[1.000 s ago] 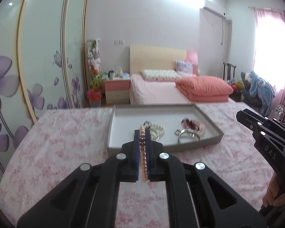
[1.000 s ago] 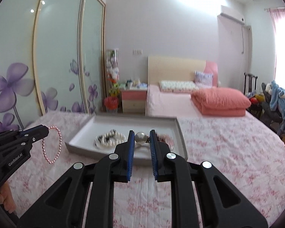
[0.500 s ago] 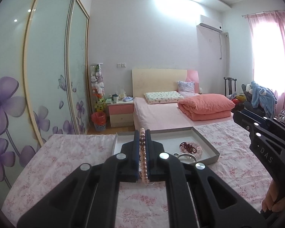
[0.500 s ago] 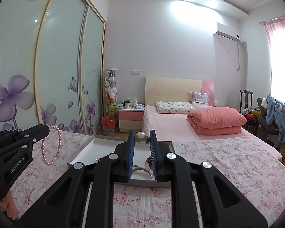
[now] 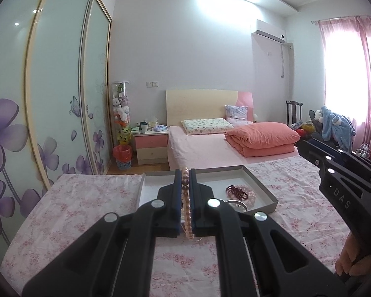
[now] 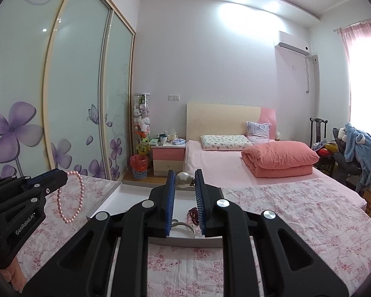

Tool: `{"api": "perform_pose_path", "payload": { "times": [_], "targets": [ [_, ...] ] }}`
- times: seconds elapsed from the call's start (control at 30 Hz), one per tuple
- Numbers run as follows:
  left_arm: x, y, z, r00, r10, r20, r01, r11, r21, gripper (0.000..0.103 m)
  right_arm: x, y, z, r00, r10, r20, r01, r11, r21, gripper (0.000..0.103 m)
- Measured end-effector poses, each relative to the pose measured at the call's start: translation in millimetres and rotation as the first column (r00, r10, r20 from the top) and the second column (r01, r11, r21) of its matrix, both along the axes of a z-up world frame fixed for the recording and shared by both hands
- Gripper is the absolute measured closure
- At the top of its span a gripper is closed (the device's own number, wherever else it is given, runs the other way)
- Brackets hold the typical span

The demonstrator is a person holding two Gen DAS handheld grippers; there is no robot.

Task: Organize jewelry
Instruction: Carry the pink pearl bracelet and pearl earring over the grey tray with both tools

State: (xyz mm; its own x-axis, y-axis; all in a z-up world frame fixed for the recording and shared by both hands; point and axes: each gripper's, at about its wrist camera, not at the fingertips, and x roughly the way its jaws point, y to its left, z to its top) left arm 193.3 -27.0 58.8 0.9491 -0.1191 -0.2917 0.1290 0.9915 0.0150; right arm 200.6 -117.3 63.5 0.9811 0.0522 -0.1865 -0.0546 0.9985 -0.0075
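Note:
My left gripper is shut on a pink pearl bracelet, which stands edge-on between its blue pads. From the right wrist view the bracelet hangs as a loop from the left gripper, above the floral cloth. My right gripper is shut on a large white pearl at its fingertips; it enters the left wrist view as the right gripper. A shallow grey tray lies just beyond both. It holds a dark red bead bracelet and a silver bangle.
The tray rests on a surface under a pink floral cloth. Behind it stands a bed with a folded orange quilt. A nightstand and sliding wardrobe doors are on the left. A chair with clothes is at the right.
Both views have tipped upward, so the tray now sits lower and partly behind the fingers. The bracelet and the pearl stay gripped. Little has shifted in the last half second.

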Motion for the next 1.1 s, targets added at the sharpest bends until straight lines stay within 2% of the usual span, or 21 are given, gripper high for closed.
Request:
{"api": "perform_pose_path", "payload": {
  "times": [0.2, 0.73, 1.1],
  "targets": [
    [5, 1, -2, 1.0, -0.007, -0.015, 0.007, 1.0, -0.013, 0.096, 0, 0, -1, 1.0, 0.001, -0.001, -0.001, 1.0, 0.001, 0.086],
    [16, -2, 3, 1.0, -0.009, 0.004, 0.009, 1.0, -0.01, 0.096, 5, 0, 3, 1.0, -0.007, 0.013, 0.007, 1.0, 0.007, 0.086],
    [53, -5, -2, 1.0, -0.007, -0.017, 0.006, 1.0, -0.021, 0.096, 40, 0, -1, 1.0, -0.016, -0.005, 0.016, 0.999, 0.027, 0.086]
  ]
}}
